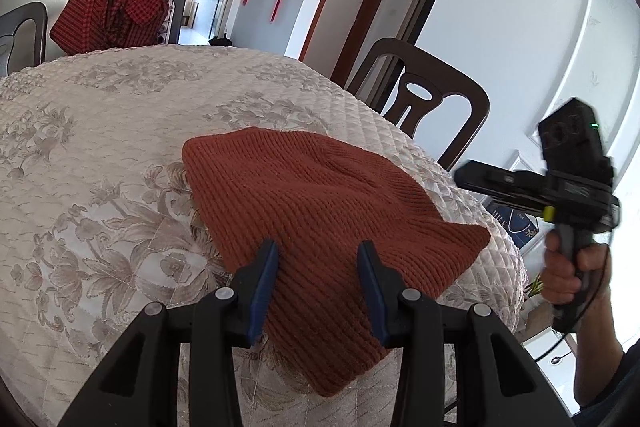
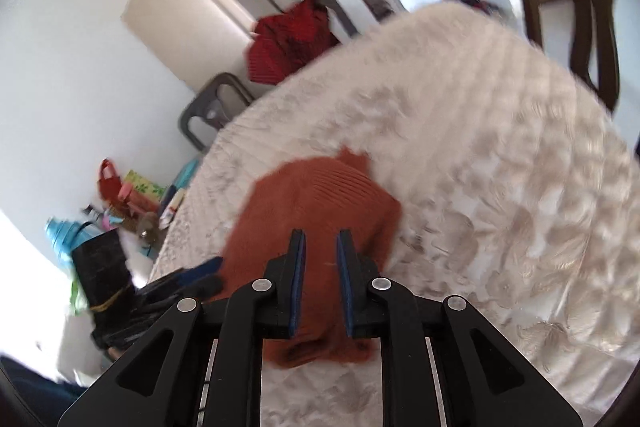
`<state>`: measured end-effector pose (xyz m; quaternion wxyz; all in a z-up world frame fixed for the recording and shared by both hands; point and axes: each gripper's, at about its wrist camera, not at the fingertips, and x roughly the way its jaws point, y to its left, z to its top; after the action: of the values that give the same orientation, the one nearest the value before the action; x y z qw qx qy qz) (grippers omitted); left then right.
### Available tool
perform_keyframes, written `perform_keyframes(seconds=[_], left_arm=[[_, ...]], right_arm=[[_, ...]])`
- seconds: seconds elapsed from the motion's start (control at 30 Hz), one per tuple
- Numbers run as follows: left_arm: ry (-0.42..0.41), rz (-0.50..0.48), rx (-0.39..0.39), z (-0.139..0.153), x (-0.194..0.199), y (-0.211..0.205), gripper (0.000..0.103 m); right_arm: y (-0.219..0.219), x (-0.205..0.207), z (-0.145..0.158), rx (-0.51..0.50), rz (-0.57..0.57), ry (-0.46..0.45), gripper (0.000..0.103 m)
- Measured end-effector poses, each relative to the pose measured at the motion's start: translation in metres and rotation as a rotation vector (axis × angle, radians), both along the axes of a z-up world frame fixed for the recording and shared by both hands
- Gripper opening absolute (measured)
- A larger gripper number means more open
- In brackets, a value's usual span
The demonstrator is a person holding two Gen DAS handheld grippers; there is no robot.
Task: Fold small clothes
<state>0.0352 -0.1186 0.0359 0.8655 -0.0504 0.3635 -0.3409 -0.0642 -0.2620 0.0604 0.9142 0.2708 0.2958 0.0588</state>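
rust knit hat (image 1: pixel 320 211): lying flat mid-frame on the quilted tabletop (image 1: pixel 100 147), looking unfolded
left tongs (image 1: pixel 318 255): hovering wide, gripping nothing
right tongs (image 2: pixel 321 247): hanging narrowly apart, empty
progress: folding seemingly not starting yet

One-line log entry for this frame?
item: rust knit hat flat on tablecloth | left gripper: open above it | right gripper: open, unloaded

Bare quilted tablecloth (image 1: pixel 100 155) lies open left of and beyond the rust knit hat (image 1: pixel 320 211); dark chair (image 1: pixel 432 99) stands at the far-right table edge, chair with red plaid garment (image 1: pixel 116 11) at the far-left edge.
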Motion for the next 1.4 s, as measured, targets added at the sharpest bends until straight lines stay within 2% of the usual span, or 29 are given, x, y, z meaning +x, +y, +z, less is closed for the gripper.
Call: perform_keyframes(seconds=[0.07, 0.13, 0.23, 0.27, 0.33, 0.43, 0.53, 0.67, 0.77, 0.83, 0.93, 1.03, 1.17, 1.23, 1.3, 1.4], left_arm=[[-0.005, 0.011, 0.001, 0.004, -0.003, 0.001, 0.043], [-0.023, 0.008, -0.010, 0.010, -0.009, 0.004, 0.043], [-0.027, -0.011, -0.006, 0.010, -0.016, 0.004, 0.043], [-0.022, -0.014, 0.003, 0.007, -0.016, 0.002, 0.043], [-0.017, -0.011, 0.027, -0.002, -0.017, 0.001, 0.043], [-0.012, -0.003, 0.027, -0.004, -0.016, 0.001, 0.044], [-0.001, 0.008, 0.020, 0.001, -0.013, 0.002, 0.043], [-0.032, 0.018, 0.006, 0.012, -0.008, 0.001, 0.043], [-0.037, 0.027, 0.012, 0.011, 0.002, -0.003, 0.043], [-0.008, 0.036, 0.051, 0.001, 0.012, -0.007, 0.043], [-0.001, 0.040, 0.041, -0.005, 0.012, -0.003, 0.044], [0.010, 0.046, 0.032, 0.000, 0.015, -0.001, 0.043], [-0.028, 0.073, 0.047, 0.010, 0.030, -0.007, 0.043], [-0.027, 0.084, 0.067, 0.006, 0.041, -0.010, 0.043], [0.007, 0.106, 0.103, -0.007, 0.053, -0.012, 0.046], [0.043, 0.108, 0.052, -0.012, 0.055, -0.002, 0.046]], right_arm=[[0.021, -0.003, 0.005, -0.053, 0.076, -0.005, 0.016], [0.035, -0.004, -0.003, -0.096, 0.126, 0.027, 0.016], [0.029, 0.000, -0.033, -0.088, 0.090, 0.129, 0.016], [0.022, -0.001, -0.044, -0.062, 0.071, 0.147, 0.001], [0.015, -0.004, -0.054, -0.025, 0.061, 0.131, 0.000], [0.016, -0.003, -0.054, -0.036, 0.061, 0.127, 0.000], [0.019, -0.003, -0.042, -0.057, 0.066, 0.116, 0.000], [0.018, -0.001, -0.026, -0.066, 0.058, 0.044, 0.001], [0.010, 0.012, -0.037, -0.049, 0.022, 0.075, 0.001], [0.003, 0.017, -0.049, -0.026, 0.007, 0.106, 0.000], [-0.003, 0.015, -0.051, 0.022, 0.009, 0.086, 0.000], [-0.002, 0.018, -0.042, -0.006, 0.010, 0.082, 0.000], [-0.011, 0.035, -0.029, -0.034, -0.025, 0.055, 0.001], [-0.017, 0.049, -0.031, -0.046, -0.039, 0.068, 0.001], [-0.025, 0.061, -0.042, -0.063, -0.063, 0.118, 0.001], [-0.037, 0.063, -0.052, -0.012, -0.071, 0.119, 0.001]])
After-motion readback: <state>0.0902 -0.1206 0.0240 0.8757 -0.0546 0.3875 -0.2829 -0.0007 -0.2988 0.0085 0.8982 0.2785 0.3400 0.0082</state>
